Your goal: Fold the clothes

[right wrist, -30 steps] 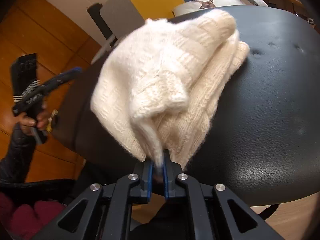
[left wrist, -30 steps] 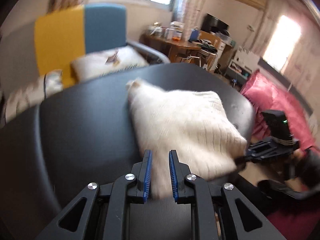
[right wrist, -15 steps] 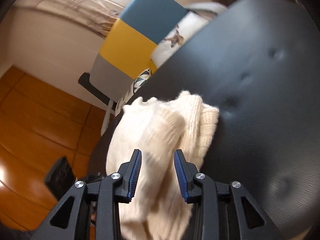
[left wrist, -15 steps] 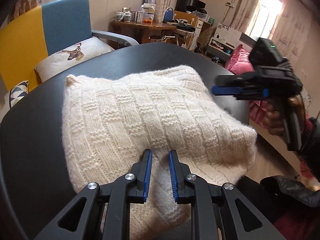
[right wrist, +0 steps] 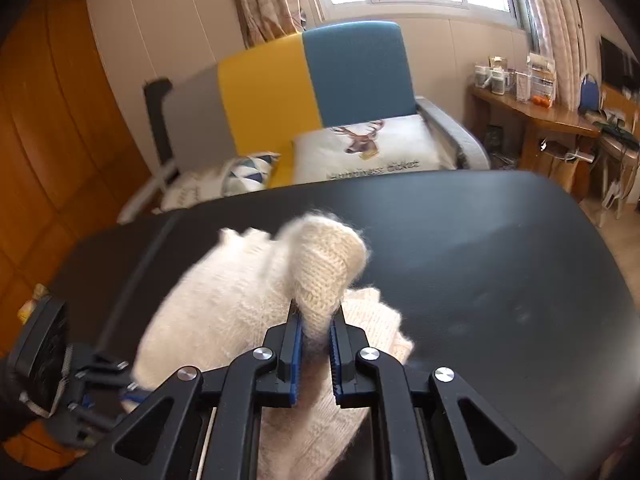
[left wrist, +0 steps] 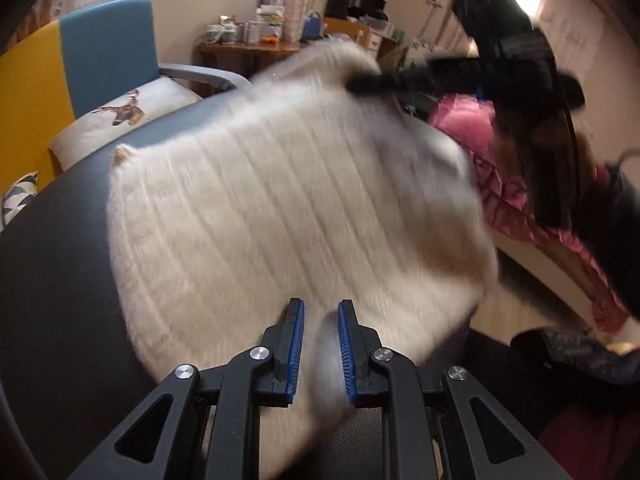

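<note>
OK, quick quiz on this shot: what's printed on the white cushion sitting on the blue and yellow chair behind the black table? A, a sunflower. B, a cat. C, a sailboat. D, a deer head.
D: the cushion on the chair shows a brown antlered deer head, seen clearly in the right wrist view and again, smaller, in the left wrist view.

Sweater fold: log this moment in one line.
task: fold clothes | left gripper: shut on sweater | right gripper: closing on sweater fold | surface: black table
</note>
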`<state>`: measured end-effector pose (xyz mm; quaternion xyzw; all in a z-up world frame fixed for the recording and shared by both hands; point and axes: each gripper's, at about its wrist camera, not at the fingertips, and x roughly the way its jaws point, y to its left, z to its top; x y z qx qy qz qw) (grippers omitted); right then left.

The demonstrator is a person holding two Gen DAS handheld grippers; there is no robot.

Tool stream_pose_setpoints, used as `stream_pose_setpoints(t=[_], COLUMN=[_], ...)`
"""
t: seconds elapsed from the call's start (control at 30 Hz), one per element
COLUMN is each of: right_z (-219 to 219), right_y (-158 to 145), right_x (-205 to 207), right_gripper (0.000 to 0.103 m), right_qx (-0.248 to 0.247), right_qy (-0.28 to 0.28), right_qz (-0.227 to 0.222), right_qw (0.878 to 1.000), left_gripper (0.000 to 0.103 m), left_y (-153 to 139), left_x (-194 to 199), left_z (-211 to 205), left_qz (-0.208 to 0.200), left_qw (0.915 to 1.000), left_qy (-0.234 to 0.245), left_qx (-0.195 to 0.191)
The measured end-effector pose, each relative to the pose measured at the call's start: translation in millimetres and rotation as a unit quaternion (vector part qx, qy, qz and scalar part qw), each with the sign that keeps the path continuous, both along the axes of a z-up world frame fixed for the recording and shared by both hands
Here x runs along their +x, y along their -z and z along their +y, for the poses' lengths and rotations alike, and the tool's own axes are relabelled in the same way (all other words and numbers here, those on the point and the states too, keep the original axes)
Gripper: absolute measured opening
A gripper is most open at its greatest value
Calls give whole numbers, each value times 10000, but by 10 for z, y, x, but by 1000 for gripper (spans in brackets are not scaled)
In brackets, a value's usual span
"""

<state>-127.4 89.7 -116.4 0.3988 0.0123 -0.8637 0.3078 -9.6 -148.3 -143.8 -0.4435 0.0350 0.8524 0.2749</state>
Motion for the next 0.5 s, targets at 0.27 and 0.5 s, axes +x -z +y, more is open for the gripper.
stream_pose_setpoints(t=[0.27,0.5], right_z=[330,654], right_y=[894,632], right_x=[-399,-286], right_gripper=[11,24], right_qx=[-688,-1472], right_qy=[298,342], right_qz=[-1187,-1227], right_qw=[9901,9809], left_gripper=[18,18], left_y=[117,-248], left_x=[0,-111], left_z=[33,-98], left_qz=[-352,-381], left_qw=[9993,9960], left_qy=[43,-203], left_qx=[128,783])
